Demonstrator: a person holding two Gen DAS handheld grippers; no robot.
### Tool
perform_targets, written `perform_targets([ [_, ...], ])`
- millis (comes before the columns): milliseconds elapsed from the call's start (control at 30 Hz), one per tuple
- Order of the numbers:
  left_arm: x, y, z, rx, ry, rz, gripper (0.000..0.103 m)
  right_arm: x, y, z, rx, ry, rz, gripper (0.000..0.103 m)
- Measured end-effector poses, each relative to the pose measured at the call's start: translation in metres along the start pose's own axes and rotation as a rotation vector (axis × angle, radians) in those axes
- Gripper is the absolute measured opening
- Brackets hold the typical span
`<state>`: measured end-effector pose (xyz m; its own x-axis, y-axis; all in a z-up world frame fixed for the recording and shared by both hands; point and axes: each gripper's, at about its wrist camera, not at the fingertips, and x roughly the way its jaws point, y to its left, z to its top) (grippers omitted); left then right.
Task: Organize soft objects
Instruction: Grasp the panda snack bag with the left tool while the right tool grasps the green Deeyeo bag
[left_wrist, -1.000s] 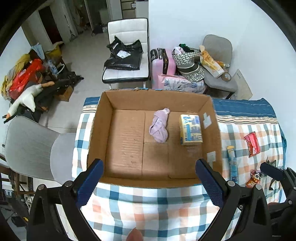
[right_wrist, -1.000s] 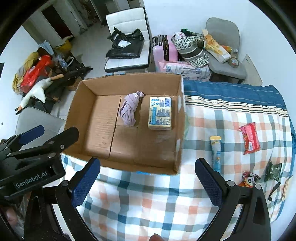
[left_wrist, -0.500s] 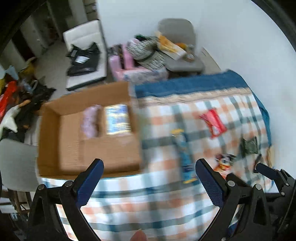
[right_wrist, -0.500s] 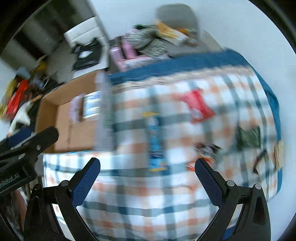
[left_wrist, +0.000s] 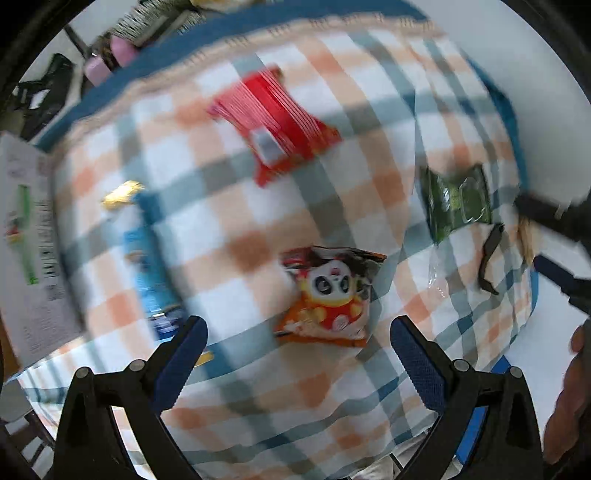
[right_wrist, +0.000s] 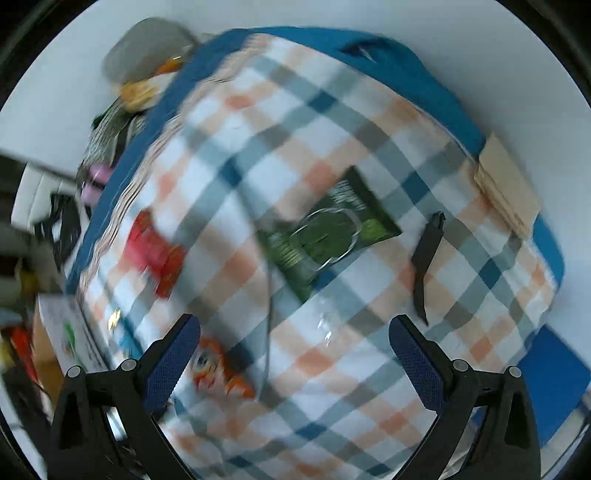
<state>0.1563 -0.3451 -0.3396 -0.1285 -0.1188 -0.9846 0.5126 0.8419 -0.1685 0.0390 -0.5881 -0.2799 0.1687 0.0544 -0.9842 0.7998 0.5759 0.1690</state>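
Observation:
My left gripper (left_wrist: 298, 332) is open and empty, just short of an orange panda snack packet (left_wrist: 328, 295) on the checked tablecloth (left_wrist: 240, 229). A red packet (left_wrist: 277, 122), a blue tube-shaped packet (left_wrist: 147, 258) and a green packet (left_wrist: 458, 199) lie around it. My right gripper (right_wrist: 294, 332) is open and empty above the cloth, near the green packet (right_wrist: 328, 236). A black strip (right_wrist: 424, 262) lies to its right. The red packet (right_wrist: 155, 254) and the panda packet (right_wrist: 218, 369) show at left. Both views are motion-blurred.
The cardboard box's outer wall (left_wrist: 26, 258) stands at the left edge of the left wrist view. The right gripper's arm (left_wrist: 554, 221) crosses the table's right end. A cardboard piece (right_wrist: 506, 188) lies at the table's far right corner. Chairs with bags (right_wrist: 129, 92) stand behind.
Both grippers have swung right, away from the box, and moved down close over the packets on the cloth. The box has slid out to the left edge.

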Motion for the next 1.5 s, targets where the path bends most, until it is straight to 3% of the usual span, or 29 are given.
perform_targets([
  [133, 0.034, -0.011, 0.011, 0.013, 0.057, 0.016, 0.101, 0.026, -0.025, 0.028, 0.098, 0.036, 0.030, 0.103],
  [400, 0.070, -0.020, 0.024, -0.004, 0.123, 0.026, 0.101, 0.075, -0.034, 0.057, 0.198, 0.138, 0.050, 0.103],
  [700, 0.093, -0.038, 0.022, 0.044, 0.132, 0.108, 0.083, 0.114, -0.037, 0.070, 0.264, 0.226, 0.052, 0.101],
  [867, 0.095, -0.053, 0.017, 0.074, 0.106, 0.148, 0.069, 0.128, -0.033, 0.073, 0.286, 0.269, 0.036, 0.085],
  [933, 0.094, -0.057, 0.015, 0.080, 0.093, 0.160, 0.057, 0.130, -0.029, 0.075, 0.281, 0.266, 0.015, 0.080],
  [1100, 0.091, -0.065, 0.012, 0.085, 0.075, 0.173, 0.040, 0.128, -0.024, 0.071, 0.262, 0.271, -0.031, 0.061],
  [1200, 0.087, -0.067, 0.006, 0.089, 0.071, 0.169, 0.037, 0.129, -0.016, 0.072, 0.250, 0.277, -0.034, 0.052],
  [1267, 0.079, -0.058, 0.018, 0.086, 0.068, 0.166, 0.035, 0.128, -0.009, 0.072, 0.229, 0.272, -0.048, 0.046],
  [1500, 0.044, -0.042, 0.019, 0.071, 0.031, 0.154, 0.033, 0.122, 0.016, 0.066, 0.178, 0.246, -0.065, 0.042],
])
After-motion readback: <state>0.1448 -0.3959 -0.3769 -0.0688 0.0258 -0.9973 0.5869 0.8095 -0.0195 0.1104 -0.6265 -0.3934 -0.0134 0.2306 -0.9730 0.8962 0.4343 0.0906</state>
